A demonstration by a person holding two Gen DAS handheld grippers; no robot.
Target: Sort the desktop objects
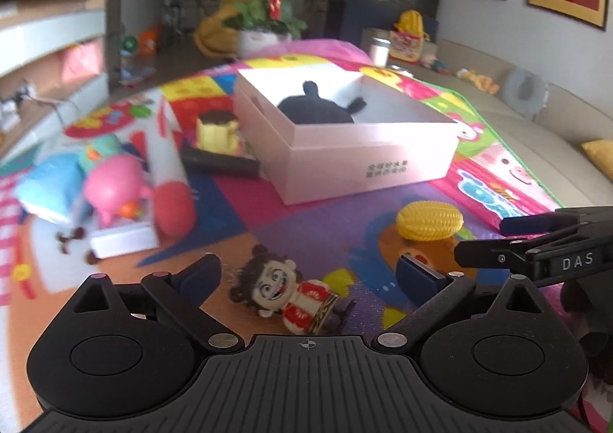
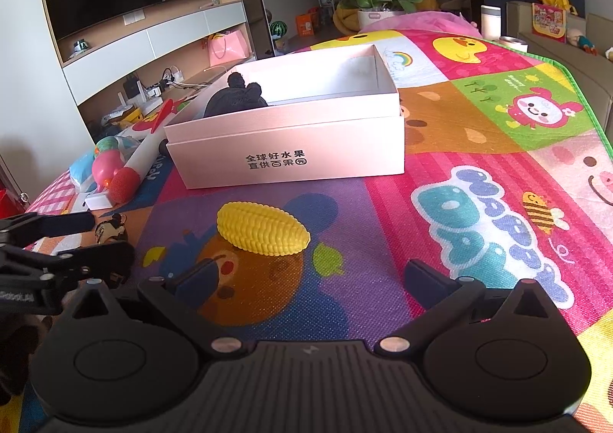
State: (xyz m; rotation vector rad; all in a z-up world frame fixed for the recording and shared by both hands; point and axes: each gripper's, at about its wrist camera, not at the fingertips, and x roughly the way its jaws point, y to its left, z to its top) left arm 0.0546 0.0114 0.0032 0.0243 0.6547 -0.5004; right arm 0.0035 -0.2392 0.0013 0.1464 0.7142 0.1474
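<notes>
We see the left tool (image 1: 308,274) angled downward, jaws wide, empty, framing the small dark-haired cartoon doll (image 1: 285,297) lying low centre on the colourful play-mat tabletop (image 1: 306,210). The right tool (image 2: 310,279), also wide and empty, faces the yellow plastic corn cob (image 2: 262,228).

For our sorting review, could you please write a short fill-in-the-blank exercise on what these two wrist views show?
1. The dark plush toy lies inside the pale pink cardboard ___.
2. The ribbed plastic corn cob on the colourful play mat is ___ in colour.
3. The left gripper, above the small big-headed doll figure, has its jaws ___.
4. The right gripper holds ___.

Missing words: box; yellow; open; nothing
</notes>
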